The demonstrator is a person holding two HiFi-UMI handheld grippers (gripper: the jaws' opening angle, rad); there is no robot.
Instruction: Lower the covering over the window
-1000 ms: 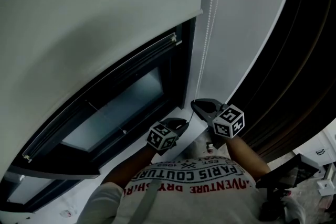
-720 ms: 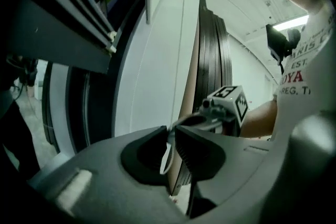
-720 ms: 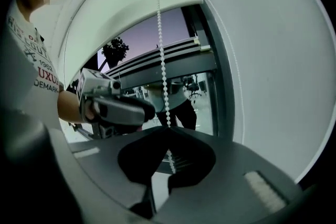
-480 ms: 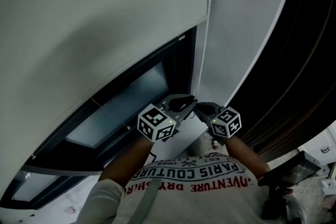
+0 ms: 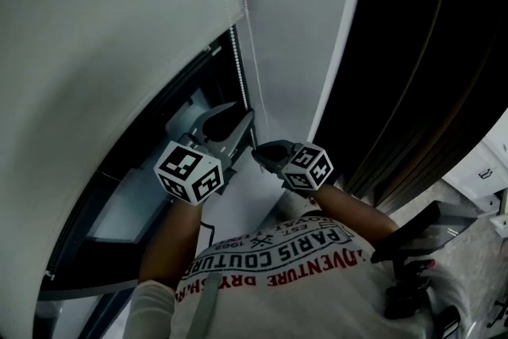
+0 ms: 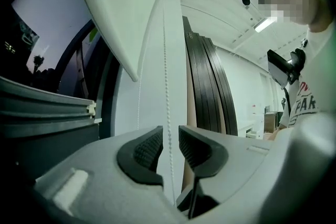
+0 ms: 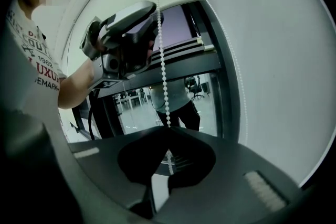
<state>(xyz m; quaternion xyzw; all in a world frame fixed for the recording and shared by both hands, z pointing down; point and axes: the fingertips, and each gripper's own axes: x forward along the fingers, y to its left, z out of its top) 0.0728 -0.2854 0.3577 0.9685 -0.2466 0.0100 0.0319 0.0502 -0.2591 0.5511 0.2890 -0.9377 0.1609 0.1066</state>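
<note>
The right gripper was clamped shut on the bead chain low down, beads running up out of its closed jaws, prob. to keep the loop taut while the other hand went for a fresh hold. The left gripper sat higher on the same chain w/ jaws opening, the chain passing between the 2 pads but not pinched, i.e. nothing held. The blind hung only partway over the window, glass below its bottom edge left bare, so lowering looked unfinished.
</note>
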